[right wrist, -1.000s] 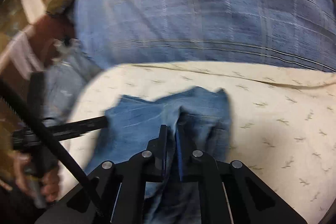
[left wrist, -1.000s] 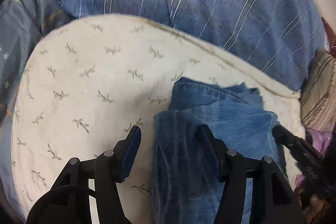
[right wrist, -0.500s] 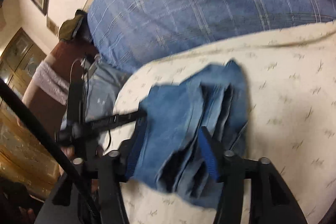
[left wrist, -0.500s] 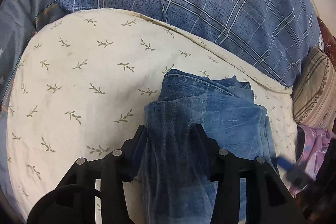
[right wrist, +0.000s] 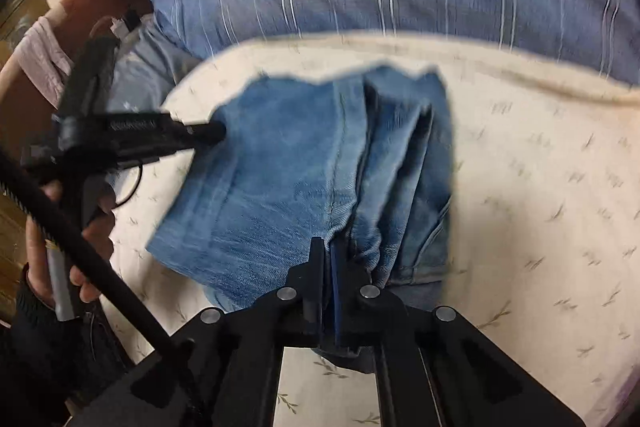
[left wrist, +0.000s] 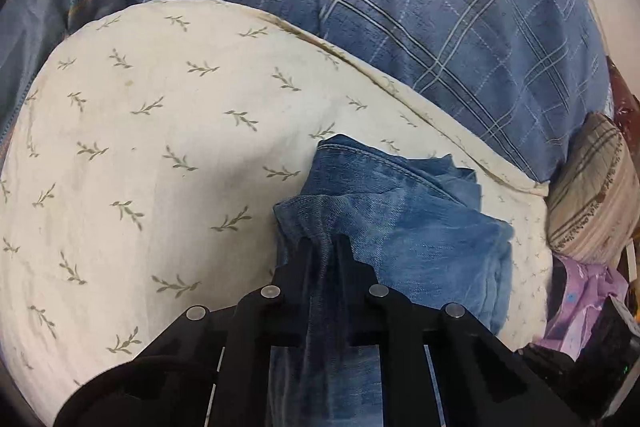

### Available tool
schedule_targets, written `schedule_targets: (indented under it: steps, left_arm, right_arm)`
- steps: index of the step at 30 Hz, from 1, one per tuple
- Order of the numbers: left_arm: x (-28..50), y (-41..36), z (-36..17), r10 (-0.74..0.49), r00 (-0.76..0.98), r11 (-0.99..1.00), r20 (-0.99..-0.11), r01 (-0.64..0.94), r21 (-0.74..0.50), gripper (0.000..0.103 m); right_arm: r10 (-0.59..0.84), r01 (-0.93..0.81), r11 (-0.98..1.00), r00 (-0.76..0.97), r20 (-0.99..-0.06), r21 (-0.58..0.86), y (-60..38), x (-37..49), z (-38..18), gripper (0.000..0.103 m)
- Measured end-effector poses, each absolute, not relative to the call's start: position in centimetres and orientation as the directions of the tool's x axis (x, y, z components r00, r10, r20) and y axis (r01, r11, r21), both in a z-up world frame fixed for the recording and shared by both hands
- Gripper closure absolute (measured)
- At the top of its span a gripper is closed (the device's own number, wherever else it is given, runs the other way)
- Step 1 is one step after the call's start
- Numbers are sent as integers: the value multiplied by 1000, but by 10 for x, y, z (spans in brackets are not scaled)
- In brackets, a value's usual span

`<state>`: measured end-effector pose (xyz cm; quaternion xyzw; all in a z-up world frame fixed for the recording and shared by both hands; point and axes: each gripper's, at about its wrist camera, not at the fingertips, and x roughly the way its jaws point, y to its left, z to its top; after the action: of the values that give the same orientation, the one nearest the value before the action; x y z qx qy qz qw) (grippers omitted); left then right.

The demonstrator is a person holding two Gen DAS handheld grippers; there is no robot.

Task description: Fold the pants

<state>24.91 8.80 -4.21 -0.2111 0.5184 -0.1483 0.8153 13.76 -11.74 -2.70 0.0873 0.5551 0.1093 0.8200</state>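
The blue denim pants (left wrist: 404,227) lie folded in a thick bundle on a cream sheet with a leaf print (left wrist: 160,155). My left gripper (left wrist: 323,245) is shut on the near edge of the bundle, with denim pinched between its jaws. In the right wrist view the pants (right wrist: 288,179) show as several stacked layers. My right gripper (right wrist: 326,247) is shut on a bunched fold at the near edge. The left gripper (right wrist: 208,133) shows there too, at the left edge of the pants.
A blue plaid pillow (left wrist: 420,7) lies behind the sheet. A striped beige cushion (left wrist: 592,187) and a purple cloth (left wrist: 580,303) sit at the right. The person's hand (right wrist: 60,247) holds the left gripper's handle at the left of the right wrist view.
Both grippers were open around the denim half a second ago and have closed on it. The right wrist view has swung and is blurred by motion.
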Motion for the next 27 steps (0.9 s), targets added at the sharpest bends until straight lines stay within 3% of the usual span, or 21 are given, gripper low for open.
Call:
schedule_targets:
  steps: [1,2,3,4,5,6,12,15,18,19,21,22,23,27]
  left_arm:
    - [247,89,-37,-458,424,870,-782,31,-492,88]
    - [246,89,-33,-457,434,870,-777,34,-492,78]
    - [244,91,-28,-458,452,868,-765,41,-495,64]
    - [243,90,-23,-451,471,870,-758,44,-490,55]
    - [242,91,-20,-433,492,879,-755,42,-476,45]
    - [242,91,-18,-416,506,887,-756,40,-461,44]
    - [264,79,-38,-469,409,867,-783,44,-497,45]
    - [278,71,-39,-474,395,870,-787,76,-486,40]
    - [284,71,-41,-481,404,864,-778,67,-499,50]
    - [284,71,-39,-499,410,851,-764,64,-521,54]
    - [280,69,-34,-516,429,839,-742,78,-538,71]
    - [277,68,-30,-514,443,840,-735,85,-536,76]
    - [272,70,-24,-524,461,832,-716,100,-545,81]
    - [269,80,-17,-552,500,803,-668,102,-587,80]
  right_arm:
    - [276,-101,961,371,-886,257,-116,138,-24,94]
    - [293,-123,956,393,-872,266,-115,137,-17,89]
    - [328,-140,945,412,-850,297,-117,136,-10,69]
    - [385,-156,922,441,-811,353,-123,135,-2,39]
    - [404,-156,913,467,-786,377,-127,134,2,18]
    - [408,-139,908,505,-761,396,-134,134,5,16]
    - [401,30,882,478,-782,470,-185,176,-25,16]
    - [447,91,842,432,-784,531,-199,206,-54,17]
    - [511,143,787,395,-763,601,-204,218,-80,22]
    - [524,151,773,396,-754,616,-203,218,-84,28]
    - [489,128,806,407,-772,578,-198,216,-80,48]
    - [484,116,813,410,-773,570,-197,216,-77,65]
    - [467,110,826,417,-780,553,-196,216,-71,74]
    - [410,63,869,464,-785,491,-188,217,-58,76]
